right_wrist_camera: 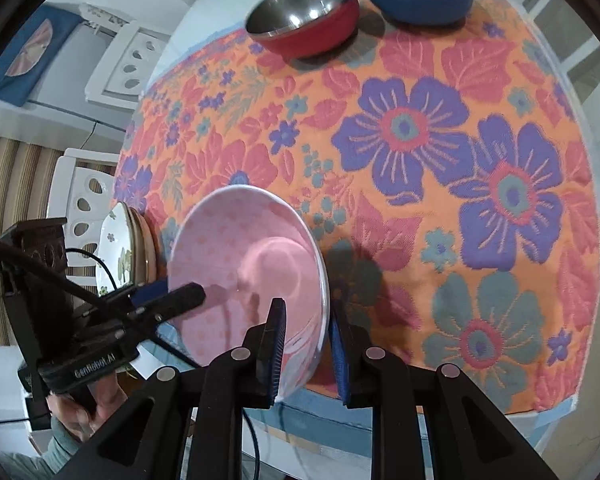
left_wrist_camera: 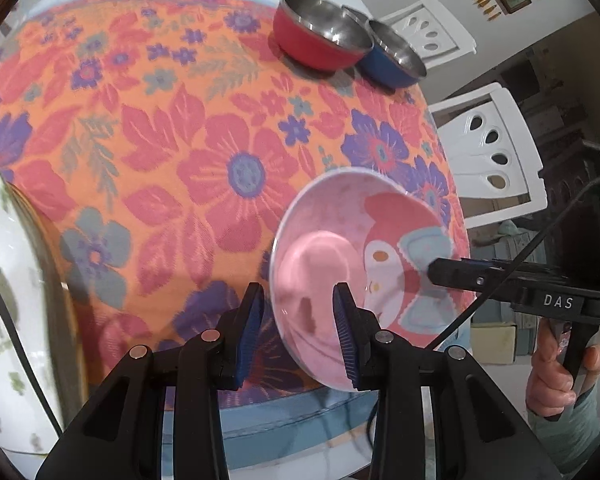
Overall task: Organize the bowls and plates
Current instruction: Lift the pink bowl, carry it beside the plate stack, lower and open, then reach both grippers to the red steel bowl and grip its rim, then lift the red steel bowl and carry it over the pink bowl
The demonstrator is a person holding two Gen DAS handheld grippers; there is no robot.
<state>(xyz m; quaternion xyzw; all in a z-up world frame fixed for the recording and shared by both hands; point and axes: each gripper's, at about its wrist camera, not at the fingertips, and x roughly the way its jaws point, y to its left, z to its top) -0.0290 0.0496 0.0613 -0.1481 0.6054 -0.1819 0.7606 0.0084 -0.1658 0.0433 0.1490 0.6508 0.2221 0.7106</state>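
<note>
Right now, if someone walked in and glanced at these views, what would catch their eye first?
The pink cartoon-print bowl, tilted near the table's front edge with both the left gripper and right gripper straddling its rim. Under it spreads the loud orange floral tablecloth. At the far side, a red steel-lined bowl and a blue steel-lined bowl sit close together.
</note>
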